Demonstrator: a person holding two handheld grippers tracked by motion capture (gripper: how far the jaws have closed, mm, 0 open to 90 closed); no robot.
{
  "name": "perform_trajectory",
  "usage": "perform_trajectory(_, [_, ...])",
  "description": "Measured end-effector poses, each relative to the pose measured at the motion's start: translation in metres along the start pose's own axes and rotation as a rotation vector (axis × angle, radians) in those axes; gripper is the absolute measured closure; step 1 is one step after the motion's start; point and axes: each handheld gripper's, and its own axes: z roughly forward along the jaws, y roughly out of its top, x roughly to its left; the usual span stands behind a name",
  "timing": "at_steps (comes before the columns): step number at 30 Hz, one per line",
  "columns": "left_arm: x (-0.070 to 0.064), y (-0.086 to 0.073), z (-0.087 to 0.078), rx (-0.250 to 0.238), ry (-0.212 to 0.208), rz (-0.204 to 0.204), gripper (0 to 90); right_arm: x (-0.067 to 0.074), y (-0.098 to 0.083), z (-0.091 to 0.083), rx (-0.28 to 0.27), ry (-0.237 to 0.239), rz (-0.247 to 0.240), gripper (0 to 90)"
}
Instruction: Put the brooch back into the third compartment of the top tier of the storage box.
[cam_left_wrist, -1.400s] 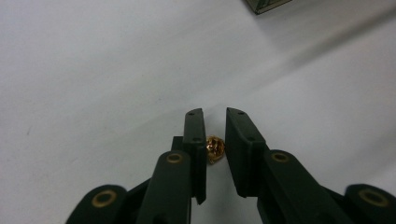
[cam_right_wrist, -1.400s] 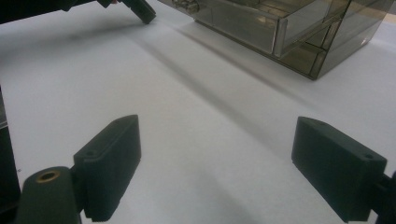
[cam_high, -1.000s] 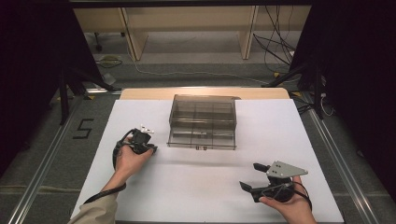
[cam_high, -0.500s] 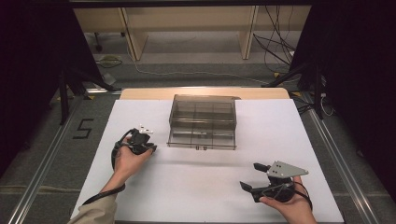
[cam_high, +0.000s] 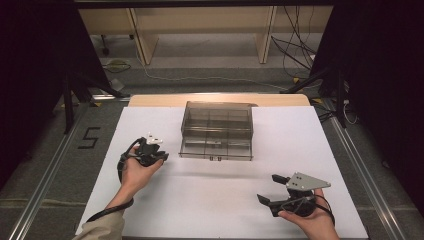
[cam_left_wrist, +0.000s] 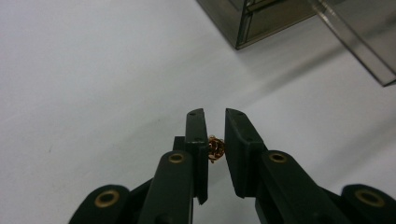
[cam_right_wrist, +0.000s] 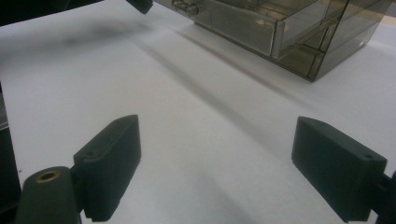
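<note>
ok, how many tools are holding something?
1. The left tool, left of the clear box, pinches a small copper piece; the right tool stands open, empty.

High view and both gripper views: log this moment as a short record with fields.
surface: white table
container: smoky clear compartment box, at the table's far middle
left tool: jaws nearly closed, pinching a small coppery wire piece, to the left of the box
right tool: jaws wide apart, nothing between them, low over the table's near right
contact with box: none by either tool
</note>
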Motion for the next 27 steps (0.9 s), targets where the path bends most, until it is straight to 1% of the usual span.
perform_trajectory(6, [-0.001, 0.001, -0.005, -0.033, -0.001, 0.006, 79.6, 0.0, 0.0, 0.0, 0.0, -0.001, 0.0, 16.3])
perform_trajectory(9, [-0.002, 0.001, -0.007, -0.061, 0.0, -0.004, 79.6, 0.0, 0.0, 0.0, 0.001, -0.002, 0.002, 16.4])
perform_trajectory(10, [-0.002, 0.001, -0.008, -0.074, -0.001, 0.002, 79.6, 0.0, 0.0, 0.0, 0.0, -0.001, 0.0, 16.3])
perform_trajectory(16, [-0.003, 0.002, -0.012, -0.122, -0.001, 0.004, 79.7, 0.0, 0.0, 0.0, -0.001, -0.001, 0.0, 16.4])
perform_trajectory(22, [-0.005, 0.003, -0.015, -0.158, 0.001, 0.009, 79.7, 0.0, 0.0, 0.0, -0.001, -0.001, -0.001, 16.4])
perform_trajectory(27, [-0.006, 0.003, -0.017, -0.177, 0.001, 0.007, 79.7, 0.0, 0.0, -0.001, 0.0, -0.001, 0.001, 16.4])
